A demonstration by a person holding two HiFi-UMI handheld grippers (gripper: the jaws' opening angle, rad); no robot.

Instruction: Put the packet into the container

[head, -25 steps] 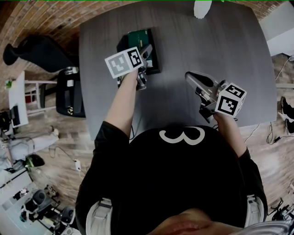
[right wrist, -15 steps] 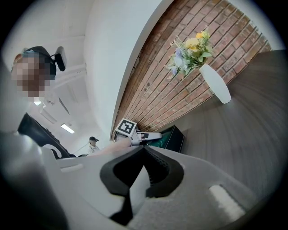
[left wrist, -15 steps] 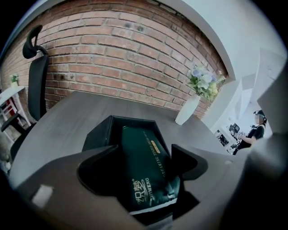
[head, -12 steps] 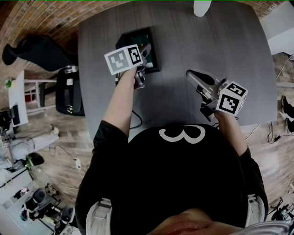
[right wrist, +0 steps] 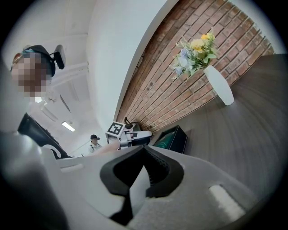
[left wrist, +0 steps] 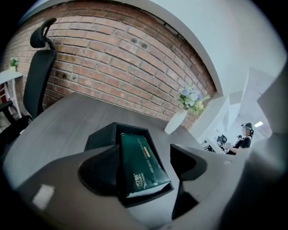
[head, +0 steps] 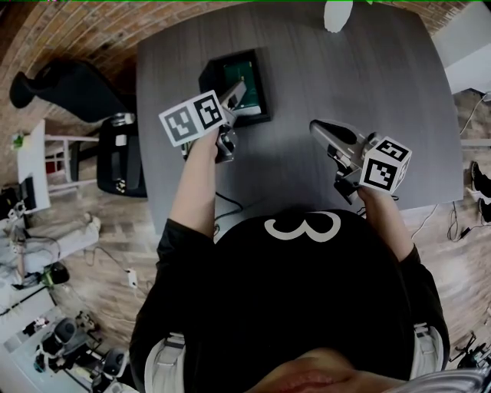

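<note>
Over at the left, beside the dark table (head: 345, 77), an office chair (head: 61, 84) stands clear of the work. The left gripper (head: 236, 98) hangs over the near end of the black container (left wrist: 102, 136). Its jaws are spread wide, one on either side of the box's near end, and its pads press on nothing. The dark green packet (left wrist: 139, 161) already lies inside the container, so I'd say the step in hand is letting go and getting clear. To do that well, I'd keep the jaws this wide and draw the gripper back and upward along the packet's own line. That way neither pad catches the packet's near end or nudges the box's near wall. The packet's long axis runs with the container's length, away from the person and toward the brick wall. Its pale sealed edge is at the near end, and that end looks slightly ridden up against the near wall, though I can't tell for sure. A glance to check that it sits flat would be worthwhile. Further right, well apart from the box, the right gripper (right wrist: 143, 175) is held over bare table. Its jaws are closed together with nothing between them. A white vase (head: 337, 14) stands at the table's far edge.
</note>
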